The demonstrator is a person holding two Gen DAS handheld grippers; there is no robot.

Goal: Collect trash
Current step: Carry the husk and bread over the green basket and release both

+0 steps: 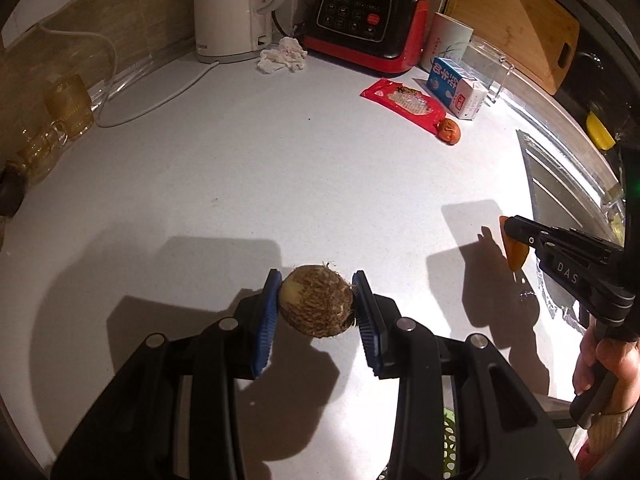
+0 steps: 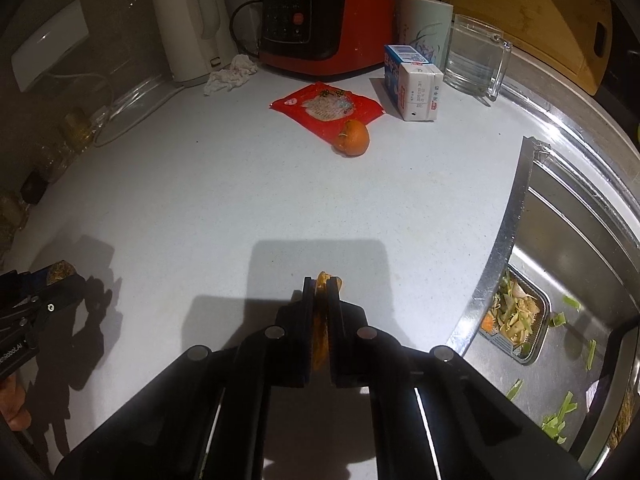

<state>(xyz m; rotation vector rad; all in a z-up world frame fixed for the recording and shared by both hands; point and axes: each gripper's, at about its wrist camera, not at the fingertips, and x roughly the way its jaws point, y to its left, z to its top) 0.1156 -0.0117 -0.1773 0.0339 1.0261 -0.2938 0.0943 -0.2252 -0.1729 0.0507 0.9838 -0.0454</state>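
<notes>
My left gripper [image 1: 316, 304] is shut on a brown hairy taro [image 1: 316, 306], its blue pads [image 1: 267, 320] pressing both sides above the white counter [image 1: 240, 184]. My right gripper [image 2: 321, 284] is shut on a thin piece of orange peel [image 2: 320, 328]; the left wrist view shows that peel [image 1: 513, 254] hanging from its black fingers at the right. Further back lie a crumpled tissue [image 1: 282, 56], a red snack wrapper [image 2: 326, 110], an orange peel half [image 2: 353, 139] and a milk carton [image 2: 414, 88]. The left gripper [image 2: 56, 276] with the taro shows at the far left of the right wrist view.
A white kettle [image 1: 234, 8] and a red-black blender base [image 2: 326, 20] stand at the back, beside a cup [image 2: 426, 26], a glass jug [image 2: 476, 56] and a cutting board [image 2: 532, 12]. The steel sink [image 2: 572, 240] at right holds a foil tray of vegetable scraps [image 2: 514, 316]. Amber glasses [image 1: 70, 106] stand left.
</notes>
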